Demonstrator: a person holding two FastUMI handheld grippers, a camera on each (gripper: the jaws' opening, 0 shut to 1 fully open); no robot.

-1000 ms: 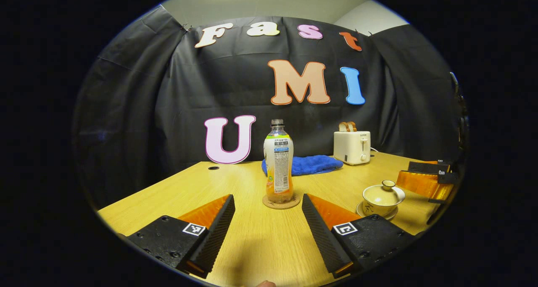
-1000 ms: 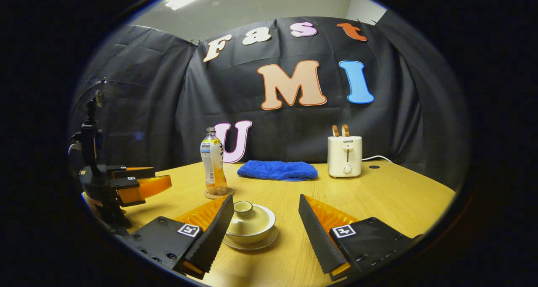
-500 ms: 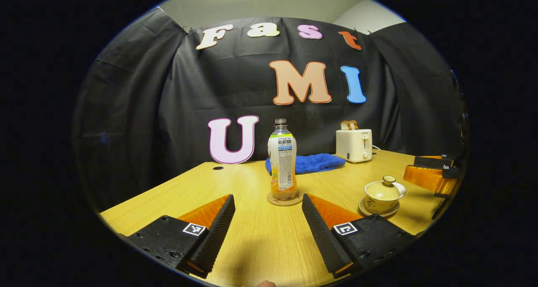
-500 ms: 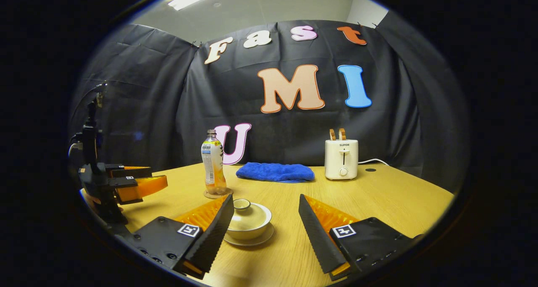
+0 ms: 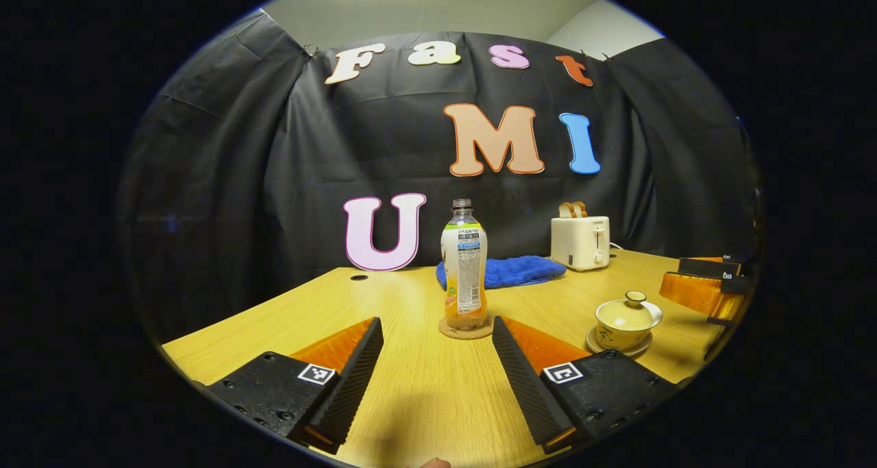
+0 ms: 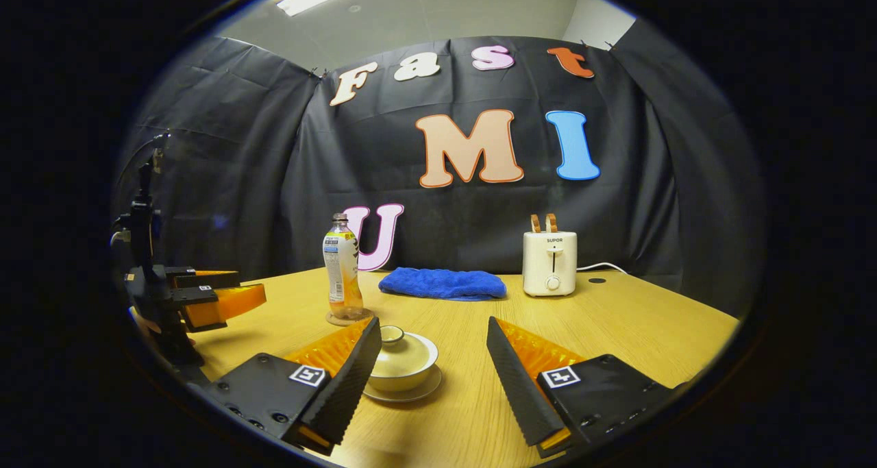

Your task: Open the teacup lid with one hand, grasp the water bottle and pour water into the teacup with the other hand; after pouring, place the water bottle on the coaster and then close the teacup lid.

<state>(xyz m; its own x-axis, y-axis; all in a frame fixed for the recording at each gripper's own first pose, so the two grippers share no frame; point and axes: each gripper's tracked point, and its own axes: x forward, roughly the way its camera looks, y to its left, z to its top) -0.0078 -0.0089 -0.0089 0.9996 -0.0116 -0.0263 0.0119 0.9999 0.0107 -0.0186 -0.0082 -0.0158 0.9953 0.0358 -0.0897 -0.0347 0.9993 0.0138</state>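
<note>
A clear water bottle holding orange liquid stands upright on a round coaster, straight ahead of my open left gripper and apart from its fingers. To the right sits a pale lidded teacup on its saucer. In the right gripper view, the teacup lies low between my open right gripper's fingers, close to the left one, lid on. The bottle and coaster stand behind it. Each gripper shows at the edge of the other's view: the right gripper and the left gripper.
On the wooden table, a folded blue towel lies at the back and a white toaster with bread in it stands to its right. A cable hole sits near the back edge.
Both grippers have drawn back a little from the table's objects; the bottle and teacup look slightly smaller and farther. Nothing has been touched or moved.
</note>
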